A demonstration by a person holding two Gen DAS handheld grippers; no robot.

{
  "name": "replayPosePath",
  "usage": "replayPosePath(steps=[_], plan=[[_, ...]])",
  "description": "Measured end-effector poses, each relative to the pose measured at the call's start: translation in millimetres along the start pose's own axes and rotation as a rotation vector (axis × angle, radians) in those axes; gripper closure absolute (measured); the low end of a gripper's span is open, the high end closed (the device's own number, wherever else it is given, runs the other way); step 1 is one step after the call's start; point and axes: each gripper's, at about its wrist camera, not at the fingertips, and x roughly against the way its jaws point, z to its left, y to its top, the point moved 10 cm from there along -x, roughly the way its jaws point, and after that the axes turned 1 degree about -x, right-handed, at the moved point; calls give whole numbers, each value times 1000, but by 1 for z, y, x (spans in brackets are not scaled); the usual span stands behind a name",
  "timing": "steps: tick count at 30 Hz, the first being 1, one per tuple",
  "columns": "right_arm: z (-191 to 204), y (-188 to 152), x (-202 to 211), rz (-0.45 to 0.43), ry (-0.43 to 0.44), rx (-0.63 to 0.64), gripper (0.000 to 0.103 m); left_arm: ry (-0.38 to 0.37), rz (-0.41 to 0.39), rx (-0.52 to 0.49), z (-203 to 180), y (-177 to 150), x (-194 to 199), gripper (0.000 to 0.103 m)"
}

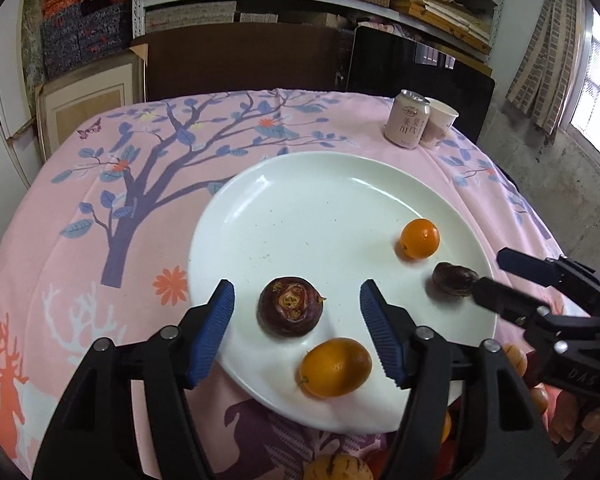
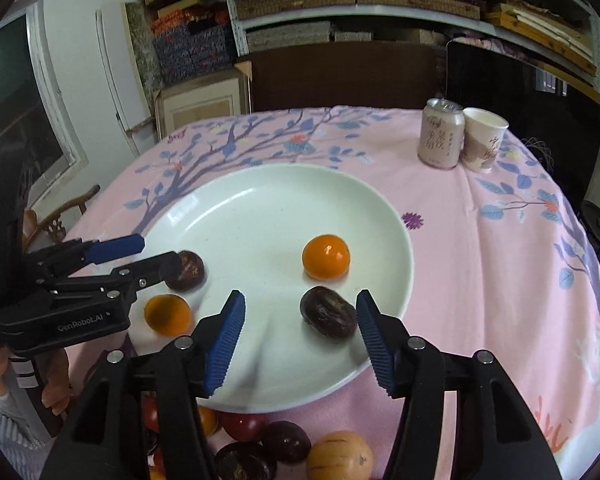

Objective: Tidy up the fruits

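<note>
Glossy round white plate [image 1: 284, 188]; wrinkled dark fruit [image 1: 291, 305]

- A plate [image 2: 396, 216] lies on the table [image 2: 500, 264], near its front edge.
- Four fruits lie on the plate: two oranges and two dark ones (well apart in pairs).
- Far orange [image 2: 325, 257] lies behind the right dark fruit [image 2: 328, 312].
- Near orange [image 1: 335, 368] lies before the left dark fruit [image 1: 290, 305].
- A can [image 2: 440, 134] stands behind the plate to the right, a cup [image 2: 482, 139] just beside it on its right.
- More fruit [image 2: 284, 446] lies before the plate.
</note>
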Motion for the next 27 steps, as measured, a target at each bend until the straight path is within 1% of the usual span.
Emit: replayPosePath(steps=[1,3,5,7,10,12,14,16,17,20,23,26,27], plan=[[-3,1,7,-24,-3,-10,38,3,-9,-1,0,0,5,39],[-12,0,26,-89,-22,-28,28,15,-32,-5,2,-4,19,39],[-24,-7,41,-138,-59,-45,23,28,-53,-2,5,-14,33,34],[-39,-20,56,-174,-89,-80,20,39,-67,10,8,-29,46,31],[-59,-42,69,-191,-58,-187,19,36,-78,56,15,-58,69,31],[-68,-57,79,-201,-27,-255,18,38,-78,90,20,-89,86,30],[-72,-69,88,-210,-5,-292,16,42,-60,112,22,-122,100,29],[-70,-76,95,-224,5,-297,14,41,-50,124,20,-151,116,29],[-68,-78,98,-228,6,-291,13,37,-48,120,17,-160,122,29],[-58,-91,106,-240,5,-258,10,38,-47,68,0,-181,136,29],[-56,-99,109,-241,-13,-241,8,66,-48,24,-11,-190,139,29],[-57,-101,109,-242,-25,-237,8,38,-20,32,-19,-189,129,29],[-57,-103,109,-240,-27,-238,8,43,-11,31,-20,-189,125,29]])
